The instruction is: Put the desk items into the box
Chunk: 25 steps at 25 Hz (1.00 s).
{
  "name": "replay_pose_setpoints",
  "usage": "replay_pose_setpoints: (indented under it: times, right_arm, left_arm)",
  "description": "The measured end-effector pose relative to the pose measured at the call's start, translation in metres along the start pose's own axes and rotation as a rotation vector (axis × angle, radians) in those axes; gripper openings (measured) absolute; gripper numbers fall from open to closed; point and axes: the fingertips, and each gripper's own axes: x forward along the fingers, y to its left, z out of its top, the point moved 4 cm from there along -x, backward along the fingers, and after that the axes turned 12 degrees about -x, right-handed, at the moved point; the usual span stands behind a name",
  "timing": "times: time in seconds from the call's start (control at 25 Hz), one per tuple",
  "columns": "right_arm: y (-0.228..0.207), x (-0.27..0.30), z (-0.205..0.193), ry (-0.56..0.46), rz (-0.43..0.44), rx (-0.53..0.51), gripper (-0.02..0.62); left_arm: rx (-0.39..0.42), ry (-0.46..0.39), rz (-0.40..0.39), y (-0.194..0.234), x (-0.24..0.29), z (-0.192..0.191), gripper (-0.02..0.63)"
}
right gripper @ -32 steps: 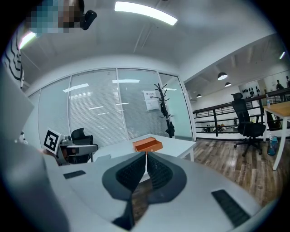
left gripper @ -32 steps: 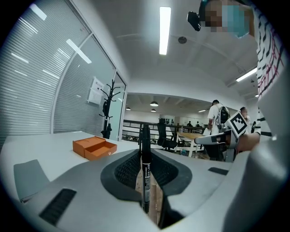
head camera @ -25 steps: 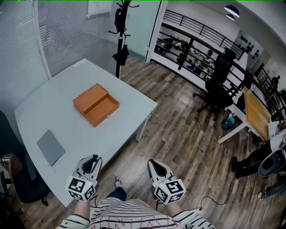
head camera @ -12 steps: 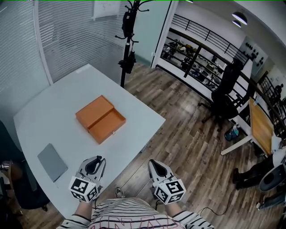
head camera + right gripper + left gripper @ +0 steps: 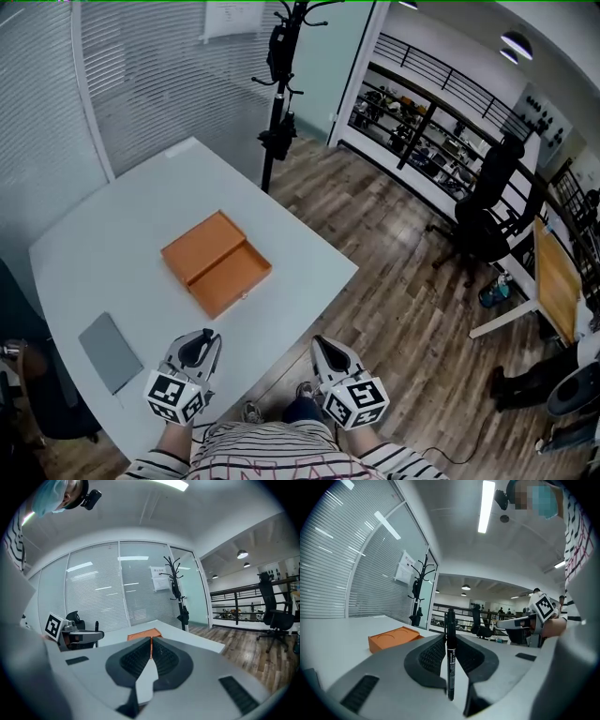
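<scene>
An open orange box [image 5: 217, 262] lies on the white table [image 5: 112, 234], with its tray and lid side by side. A flat grey notebook [image 5: 110, 339] rests near the table's front left edge. My left gripper [image 5: 196, 341] hovers over the table's near edge, shut on a black marker pen [image 5: 450, 663] that stands upright between its jaws. The box [image 5: 393, 638] shows ahead of it to the left. My right gripper [image 5: 324, 345] hangs over the floor beside the table with its jaws together and nothing in them. The box [image 5: 145, 633] lies straight ahead of it.
A black coat stand [image 5: 279, 84] rises behind the table's far corner. A black office chair [image 5: 486, 211] and a wooden desk [image 5: 555, 286] stand to the right on the wood floor. Another dark chair [image 5: 42, 398] sits at the table's left.
The head view has shifted so the table and orange box lie further right and lower in it. Both grippers hold the same pose, the pen still gripped in the left one.
</scene>
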Motion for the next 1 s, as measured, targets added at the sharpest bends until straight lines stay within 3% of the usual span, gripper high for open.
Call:
replay_pose_setpoints:
  times: [0.56,0.72,1.0]
  right_arm:
    - [-0.062,0.089,0.010,0.038,0.223,-0.052,0.028]
    - [-0.078,0.105,0.015,0.040,0.270,-0.058,0.028]
    - [-0.100,0.126,0.011,0.046,0.302,-0.054,0.028]
  left_arm:
    - [0.000,-0.036,0.198,0.029,0.065,0.022,0.072]
    - [0.046,-0.041,0.239,0.036,0.085,0.034,0.072]
    - [0.153,0.016,0.240,0.053,0.129,0.048,0.072]
